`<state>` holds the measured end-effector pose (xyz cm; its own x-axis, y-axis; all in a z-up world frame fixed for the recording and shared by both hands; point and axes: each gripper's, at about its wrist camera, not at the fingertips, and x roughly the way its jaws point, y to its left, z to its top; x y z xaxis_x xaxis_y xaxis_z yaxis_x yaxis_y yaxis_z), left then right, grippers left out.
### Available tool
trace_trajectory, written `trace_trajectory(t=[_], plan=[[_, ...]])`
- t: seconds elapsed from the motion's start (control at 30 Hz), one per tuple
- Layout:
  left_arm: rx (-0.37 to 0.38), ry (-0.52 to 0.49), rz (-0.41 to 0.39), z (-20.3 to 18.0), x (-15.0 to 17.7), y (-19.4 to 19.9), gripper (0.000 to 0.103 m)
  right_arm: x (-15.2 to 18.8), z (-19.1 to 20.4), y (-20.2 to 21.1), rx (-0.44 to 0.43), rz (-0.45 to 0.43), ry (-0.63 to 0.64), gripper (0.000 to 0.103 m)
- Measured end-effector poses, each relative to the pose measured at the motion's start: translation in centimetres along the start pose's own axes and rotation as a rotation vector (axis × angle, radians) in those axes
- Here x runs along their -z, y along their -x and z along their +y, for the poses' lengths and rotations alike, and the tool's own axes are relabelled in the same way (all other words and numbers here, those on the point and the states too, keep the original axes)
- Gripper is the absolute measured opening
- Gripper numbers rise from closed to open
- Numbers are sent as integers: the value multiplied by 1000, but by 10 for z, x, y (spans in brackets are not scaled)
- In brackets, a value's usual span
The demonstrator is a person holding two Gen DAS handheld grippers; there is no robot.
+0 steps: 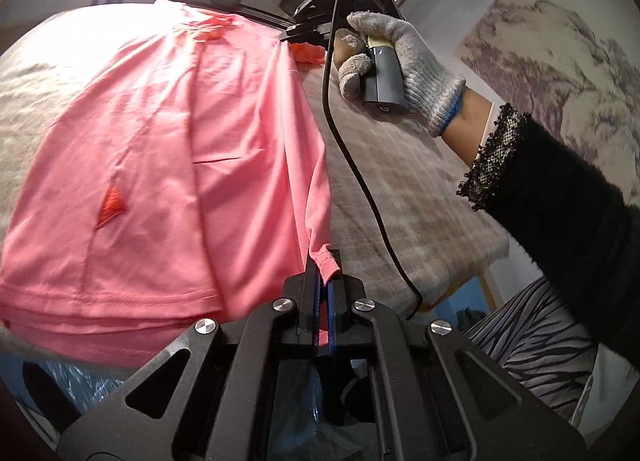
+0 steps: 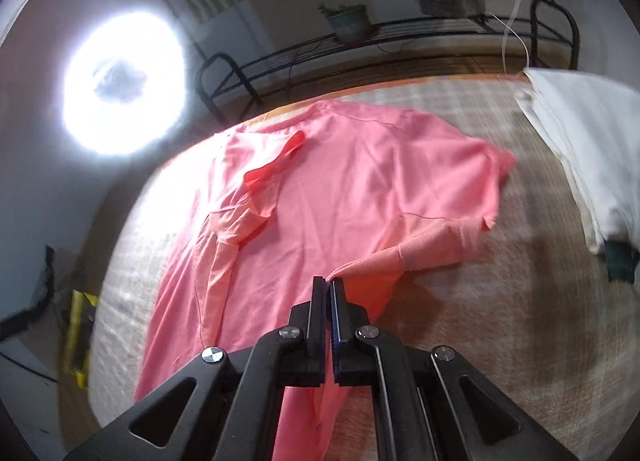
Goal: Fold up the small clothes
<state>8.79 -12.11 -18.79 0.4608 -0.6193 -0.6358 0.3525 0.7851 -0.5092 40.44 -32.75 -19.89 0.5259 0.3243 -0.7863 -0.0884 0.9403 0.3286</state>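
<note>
A pink shirt (image 1: 168,149) lies spread on a beige plaid-covered table (image 1: 384,189). My left gripper (image 1: 323,261) is shut on the shirt's hem corner at its right edge, near the table's front. My right gripper (image 2: 329,285) is shut on a pinch of the same pink shirt (image 2: 344,189) near a sleeve; in the left wrist view the right gripper (image 1: 304,35) shows at the shirt's far end, held by a gloved hand (image 1: 404,65). The fabric edge between both grippers is lifted off the table. One sleeve (image 2: 236,221) lies folded over the body.
A white folded cloth (image 2: 592,149) lies at the table's right side. A black metal rack (image 2: 360,49) with a potted plant (image 2: 348,23) stands behind the table. A bright lamp (image 2: 124,85) glares on the left. A black cable (image 1: 352,165) hangs from the right gripper.
</note>
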Motion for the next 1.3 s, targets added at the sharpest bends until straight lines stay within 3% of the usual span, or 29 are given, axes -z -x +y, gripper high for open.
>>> trace_trajectory(t=[0.37,0.63,0.7,0.73,0.77,0.8,1.03,1.13,1.3], plan=[[-94,151,-56,51,9,28,0,-12,83,-39,80,39,169,0],[-168,239,-53,87,20,39,0,2,140,-74,146,80,347,0],[-187,248,-33,93,21,38,0,7,144,-83,151,104,369,4],[-190,254,-21,95,21,37,0,9,145,-86,151,113,371,14],[-183,261,-21,95,21,38,0,11,143,-88,129,131,371,30],[-177,266,-23,96,20,39,0,12,141,-87,95,146,367,34],[-177,238,5,95,16,55,0,9,101,-34,-128,146,300,34],[-194,214,12,91,13,68,0,-7,51,-8,-129,104,196,37],[-244,161,20,88,-23,79,0,-42,-42,1,-32,31,-35,45]])
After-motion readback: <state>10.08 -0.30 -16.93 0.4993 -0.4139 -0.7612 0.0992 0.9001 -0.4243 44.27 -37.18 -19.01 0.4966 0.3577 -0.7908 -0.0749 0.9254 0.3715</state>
